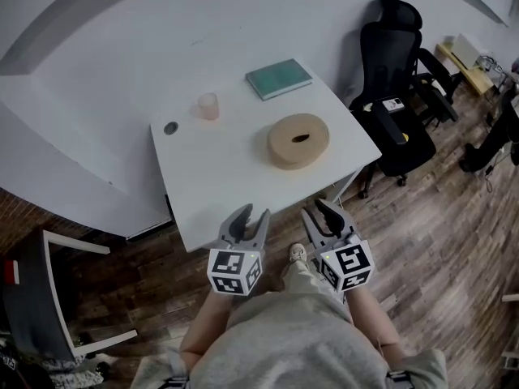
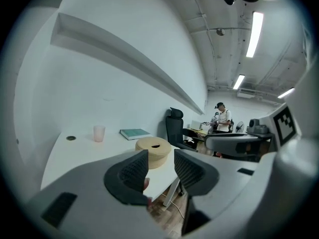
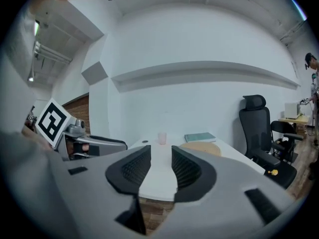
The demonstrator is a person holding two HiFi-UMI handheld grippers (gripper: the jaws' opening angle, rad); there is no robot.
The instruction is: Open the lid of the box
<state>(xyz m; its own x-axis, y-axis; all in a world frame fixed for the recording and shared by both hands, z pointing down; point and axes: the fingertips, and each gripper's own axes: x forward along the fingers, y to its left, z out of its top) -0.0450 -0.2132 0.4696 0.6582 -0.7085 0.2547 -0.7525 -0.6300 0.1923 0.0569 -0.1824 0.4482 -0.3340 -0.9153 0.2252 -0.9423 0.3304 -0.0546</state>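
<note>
Left tongs [image 1: 249, 217]: held low over the wooden floor [image 1: 438, 225], just short of the table's near edge, tips aimed at the table. The 2 jaws stand partly apart with a clear gap. Nothing sits between the ribbed pads [image 2: 134, 171]; only the table edge and floor show through the gap.
Right tongs [image 1: 322, 215]: beside the left pair, at about the same height, also pointing at the table. The jaws are parted by a similar gap and hold nothing; the white tabletop shows between them in the right gripper view.
Box [image 1: 298, 140]: round, tan, low and wide, on the right half of the table near the front right corner. Its lid is on, with a small dark slot in the middle of the top. It is well apart from both tongs, touched by neither.
Table [image 1: 219, 185]: white, rectangular, set against a white wall.
Cup [image 1: 208, 105]: small, pale pink, upright, toward the back left of the table.
Book [image 1: 278, 78]: green, lying flat at the back right corner, behind the box.
Cable hole [image 1: 170, 128]: small round grey grommet near the left edge, left of the cup.
Office chair [image 1: 397, 96]: black, high-backed, on the floor just right of the table.
Shoe [image 1: 298, 253]: the person's foot shows on the floor between the 2 tongs.
</note>
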